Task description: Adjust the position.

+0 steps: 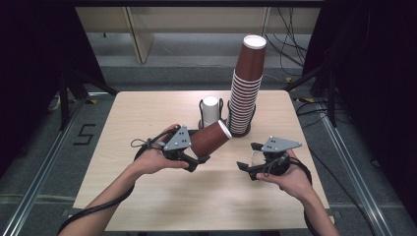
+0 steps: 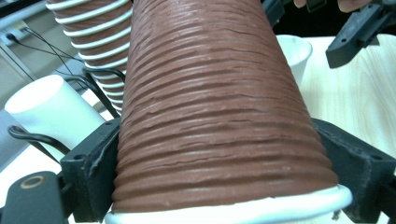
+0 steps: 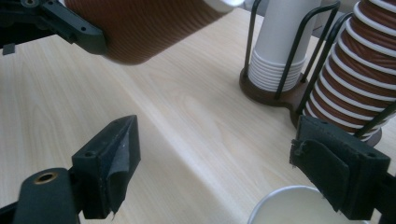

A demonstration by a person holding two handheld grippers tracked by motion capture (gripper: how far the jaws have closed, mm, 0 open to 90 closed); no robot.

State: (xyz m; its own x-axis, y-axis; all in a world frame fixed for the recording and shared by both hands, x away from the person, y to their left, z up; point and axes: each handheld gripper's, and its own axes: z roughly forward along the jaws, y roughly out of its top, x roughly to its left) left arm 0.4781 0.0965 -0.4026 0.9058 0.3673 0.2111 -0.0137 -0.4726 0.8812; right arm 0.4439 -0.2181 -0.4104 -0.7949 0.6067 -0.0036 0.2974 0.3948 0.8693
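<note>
My left gripper is shut on a brown ribbed paper cup, which lies tilted above the table with its white rim toward the cup holders. In the left gripper view the black jaws of that gripper press both sides of the brown cup near its rim. My right gripper stands open low over the table at the right. A white paper cup sits upright by its right-hand jaw, and the other jaw is well away from it. The white cup also appears in the left gripper view.
At the table's far middle stands a wire holder with a tall leaning stack of brown cups. Beside it is a shorter stack of white cups in a second holder. Dark stands and cables lie on the floor around.
</note>
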